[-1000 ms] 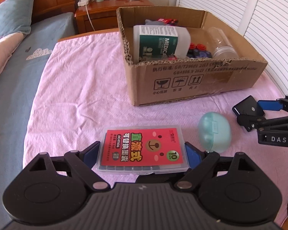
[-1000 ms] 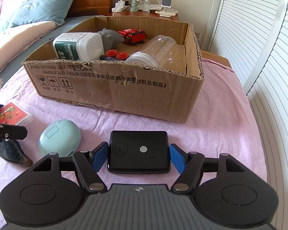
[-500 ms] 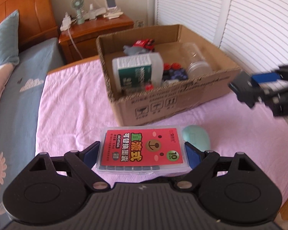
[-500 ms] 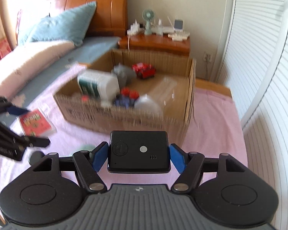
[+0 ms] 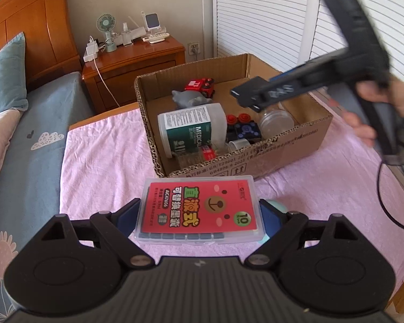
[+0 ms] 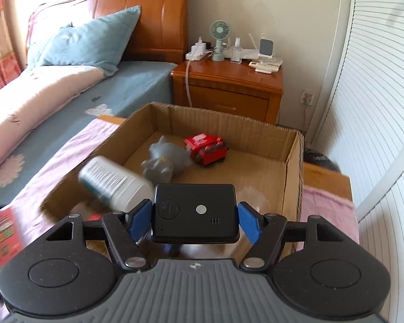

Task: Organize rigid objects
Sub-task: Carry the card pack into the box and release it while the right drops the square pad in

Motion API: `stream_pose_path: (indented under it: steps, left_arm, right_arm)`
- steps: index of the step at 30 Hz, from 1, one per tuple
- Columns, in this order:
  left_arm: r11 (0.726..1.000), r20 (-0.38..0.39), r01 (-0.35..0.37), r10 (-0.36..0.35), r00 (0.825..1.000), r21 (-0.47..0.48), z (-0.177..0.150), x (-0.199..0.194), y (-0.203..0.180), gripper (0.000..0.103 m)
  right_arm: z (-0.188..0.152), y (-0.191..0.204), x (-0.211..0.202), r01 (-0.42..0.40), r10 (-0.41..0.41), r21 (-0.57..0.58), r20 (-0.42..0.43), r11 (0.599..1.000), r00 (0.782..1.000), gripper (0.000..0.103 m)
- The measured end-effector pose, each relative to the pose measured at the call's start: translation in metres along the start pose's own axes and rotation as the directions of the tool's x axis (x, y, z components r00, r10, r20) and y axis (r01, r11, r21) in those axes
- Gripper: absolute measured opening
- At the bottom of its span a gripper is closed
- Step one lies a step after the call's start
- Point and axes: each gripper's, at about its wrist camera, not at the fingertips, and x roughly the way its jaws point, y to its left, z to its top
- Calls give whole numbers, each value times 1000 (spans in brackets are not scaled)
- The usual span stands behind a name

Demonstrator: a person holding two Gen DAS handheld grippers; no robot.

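My left gripper [image 5: 199, 212] is shut on a clear plastic case with a red label [image 5: 199, 207] and holds it above the pink cloth, in front of the cardboard box [image 5: 282, 150]. My right gripper [image 6: 195, 218] is shut on a black device [image 6: 195, 212] and holds it over the box [image 6: 291, 177]; it shows blurred in the left wrist view [image 5: 258, 91]. The box holds a white bottle [image 5: 191, 132], a red toy truck [image 6: 206, 148], a grey figure [image 6: 164, 161], a clear jar [image 5: 276, 119] and dark blocks [image 5: 242, 129]. A mint case [image 5: 276, 207] is mostly hidden behind my left gripper.
The pink cloth [image 5: 102, 161] covers the table beside a bed with a blue pillow [image 6: 86, 45]. A wooden nightstand [image 6: 229, 86] with a small fan stands behind the box. White louvred doors [image 6: 377, 107] run along the right side.
Both grippers have risen from the cloth with their objects. The right gripper has moved forward over the box. The left gripper has lifted the red-label case above the mint case.
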Motion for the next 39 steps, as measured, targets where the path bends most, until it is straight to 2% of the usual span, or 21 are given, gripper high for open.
stream_pose_path:
  steps: [1, 4, 6, 8, 11, 20, 26, 32, 39]
  left_arm:
    - [1000, -1, -3, 3, 1000, -1, 1, 0, 1, 89]
    - [1000, 1, -14, 14, 1000, -4, 3, 0, 3, 89]
    - [1000, 8, -14, 14, 1000, -3, 5, -1, 5, 89]
    - [1000, 14, -12, 12, 1000, -2, 9, -1, 7, 89]
    - [1000, 24, -11, 11, 1000, 11, 18, 0, 6, 89]
    - [999, 73, 6, -10, 997, 52, 64, 6, -5, 89]
    - [998, 78, 26, -31, 996, 62, 105, 28, -19, 89]
    - [997, 38, 30, -33, 999, 72, 141, 70, -40, 89]
    - [997, -20, 54, -53, 998, 49, 162, 118, -61, 89]
  right_arm:
    - [3, -2, 7, 8, -8, 10, -10, 1000, 1000, 74]
    - [3, -8, 9, 40, -40, 62, -1, 997, 999, 85]
    - [-1, -14, 0, 19, -21, 95, 15, 995, 1000, 90]
    - [-6, -19, -9, 18, -21, 116, 22, 993, 1000, 99]
    - [-14, -21, -26, 26, -28, 133, 16, 991, 999, 102]
    - [-43, -18, -72, 50, -45, 175, -32, 983, 998, 103]
    - [-72, -11, -97, 95, -88, 214, -41, 972, 995, 103]
    - [-90, -13, -116, 114, -111, 230, -25, 967, 993, 103]
    - [-99, -32, -119, 129, -128, 281, -23, 951, 991, 103]
